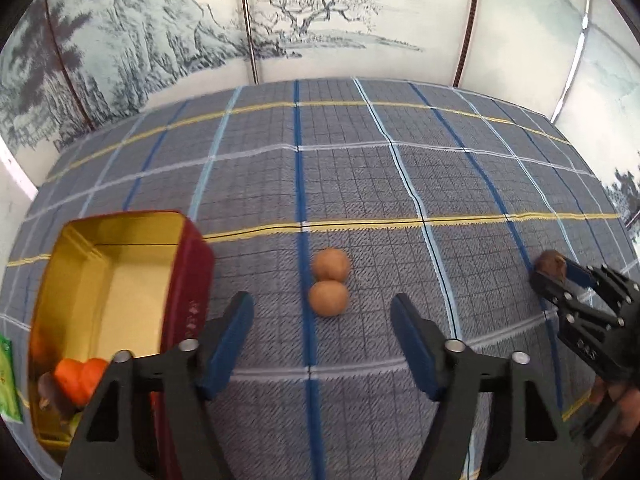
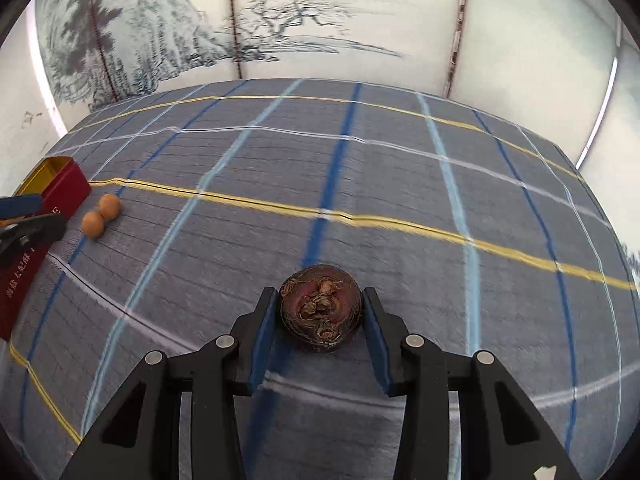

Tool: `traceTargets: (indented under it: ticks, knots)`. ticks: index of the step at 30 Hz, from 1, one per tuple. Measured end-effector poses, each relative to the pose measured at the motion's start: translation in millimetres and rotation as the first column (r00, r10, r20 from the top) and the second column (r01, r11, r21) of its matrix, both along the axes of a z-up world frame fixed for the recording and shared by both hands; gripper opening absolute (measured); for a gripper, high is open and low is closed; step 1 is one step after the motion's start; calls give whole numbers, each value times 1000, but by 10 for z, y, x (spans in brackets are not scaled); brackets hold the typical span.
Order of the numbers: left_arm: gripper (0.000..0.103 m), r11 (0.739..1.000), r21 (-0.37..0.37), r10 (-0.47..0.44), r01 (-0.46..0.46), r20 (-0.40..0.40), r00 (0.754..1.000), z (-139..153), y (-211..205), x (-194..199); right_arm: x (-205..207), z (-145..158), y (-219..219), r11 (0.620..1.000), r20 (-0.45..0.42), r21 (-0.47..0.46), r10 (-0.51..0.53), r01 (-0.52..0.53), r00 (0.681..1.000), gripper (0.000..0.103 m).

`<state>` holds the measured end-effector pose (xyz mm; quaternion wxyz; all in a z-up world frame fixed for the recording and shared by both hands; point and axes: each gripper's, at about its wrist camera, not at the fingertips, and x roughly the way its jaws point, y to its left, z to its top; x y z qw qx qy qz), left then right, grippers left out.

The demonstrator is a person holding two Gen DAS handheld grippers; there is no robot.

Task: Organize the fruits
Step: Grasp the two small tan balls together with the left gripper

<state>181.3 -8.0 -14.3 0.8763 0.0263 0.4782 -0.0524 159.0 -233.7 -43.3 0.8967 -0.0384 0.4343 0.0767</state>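
My left gripper [image 1: 322, 314] is open and empty, just short of two small round tan fruits [image 1: 329, 283] that touch each other on the plaid cloth. The fruits also show far left in the right wrist view [image 2: 101, 215]. A red tin box [image 1: 120, 280] with a gold inside stands left of the left gripper and holds an orange fruit [image 1: 80, 376] and a brown one. My right gripper [image 2: 320, 300] is shut on a dark brown, rough, round fruit [image 2: 320, 307] on or just above the cloth. The right gripper shows at the right edge of the left wrist view [image 1: 560, 276].
A plaid grey-blue cloth [image 2: 400, 168] covers the table. A painted folding screen [image 1: 320, 20] stands behind the far edge. A green packet [image 1: 7, 380] lies left of the tin. The tin [image 2: 60, 184] and my left gripper's fingertips [image 2: 24, 204] sit at far left in the right wrist view.
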Motion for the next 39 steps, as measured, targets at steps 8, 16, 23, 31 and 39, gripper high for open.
traceTargets:
  ticks: [8, 16, 23, 31, 39]
  knots:
    - [52, 1000, 16, -15, 16, -21, 1000, -166, -70, 239, 20, -12, 7, 1000, -2, 2, 0, 0, 1000, 42]
    - [33, 999, -35, 10, -12, -60, 998, -314, 10, 326, 24, -11, 6, 1000, -3, 3, 0, 0, 1000, 42]
    - [26, 1000, -3, 2, -2, -34, 999, -317, -31, 248, 20, -14, 5, 1000, -3, 2, -1, 1, 1000, 42]
    - [26, 1000, 8, -14, 14, -37, 999, -301, -80, 15, 21, -14, 7, 1000, -3, 1, 0, 0, 1000, 42]
    - [26, 999, -8, -42, 41, -56, 998, -215, -131, -253, 21, -13, 5, 1000, -3, 2, -1, 1, 1000, 42]
